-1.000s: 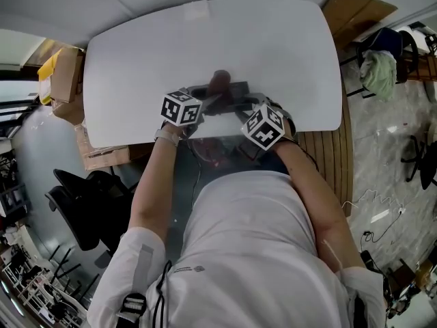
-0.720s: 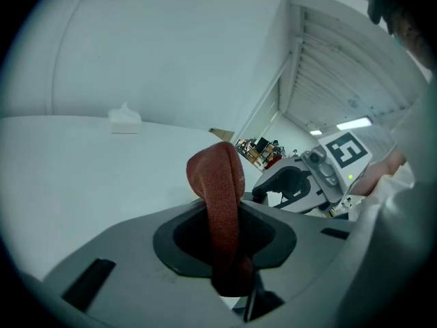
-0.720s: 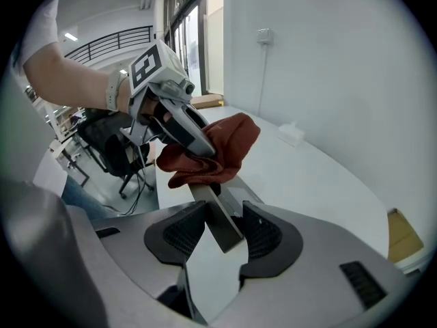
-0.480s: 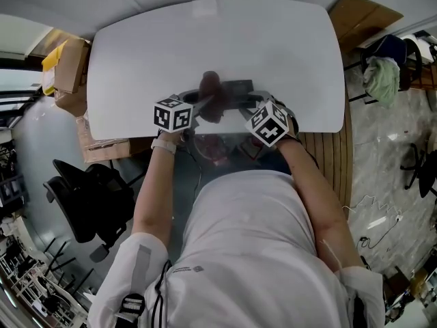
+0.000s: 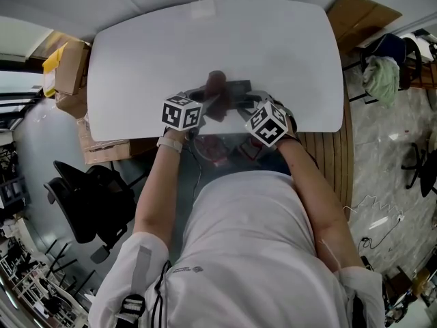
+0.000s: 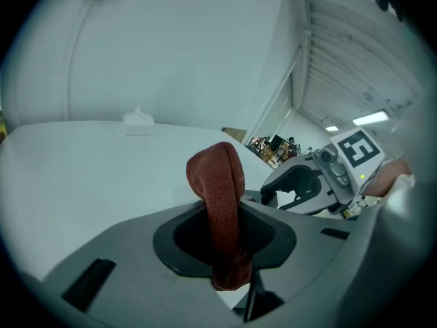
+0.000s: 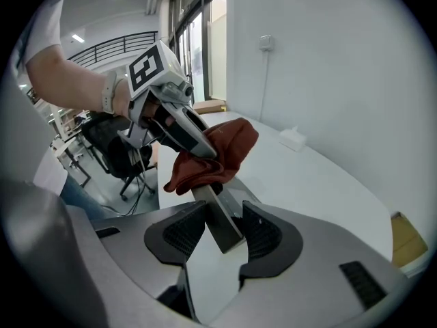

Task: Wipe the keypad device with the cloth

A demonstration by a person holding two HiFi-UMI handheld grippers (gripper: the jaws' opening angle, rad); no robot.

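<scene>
Left gripper (image 6: 225,232): I read its jaws clamped on the cloth (image 6: 217,180), which stands up out of the pads in a folded hump.
Right gripper (image 7: 220,236): I read its jaws closed on the near end of the keypad device (image 7: 213,210), a flat grey slab held tilted.
Cloth contact: the red-brown cloth is bunched over the device's far end, touching it.
Location: I see both grippers close together over the near edge of the white table (image 5: 273,46).
</scene>
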